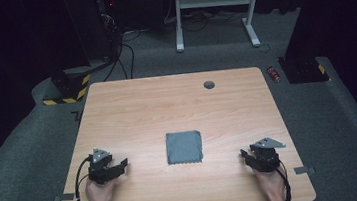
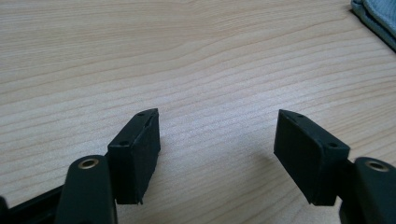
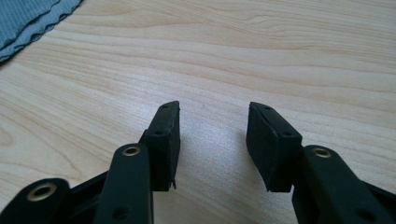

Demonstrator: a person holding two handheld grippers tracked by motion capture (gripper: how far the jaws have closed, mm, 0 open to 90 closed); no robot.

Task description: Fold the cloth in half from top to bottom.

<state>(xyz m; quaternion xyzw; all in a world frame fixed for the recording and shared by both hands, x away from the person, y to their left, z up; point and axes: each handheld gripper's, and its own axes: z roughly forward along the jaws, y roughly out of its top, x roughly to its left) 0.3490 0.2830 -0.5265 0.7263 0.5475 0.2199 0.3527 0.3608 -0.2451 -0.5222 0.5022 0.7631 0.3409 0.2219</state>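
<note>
From the high view, a folded grey square cloth (image 1: pixel 184 147) lies flat near the middle of the light wooden table (image 1: pixel 166 101), between the left gripper (image 1: pixel 115 168) and the right gripper (image 1: pixel 249 156), well apart from both. In the left gripper view, the black jaws stand spread wide over bare wood, the cloth's corner (image 2: pixel 376 16) at top right. In the right gripper view, the jaws are parted with nothing between them, the cloth's scalloped edge (image 3: pixel 32 21) at top left.

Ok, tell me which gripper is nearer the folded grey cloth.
Right, narrowly. The right gripper sits right of the folded grey cloth; the left gripper sits left, slightly farther. Neither touches it.
</note>
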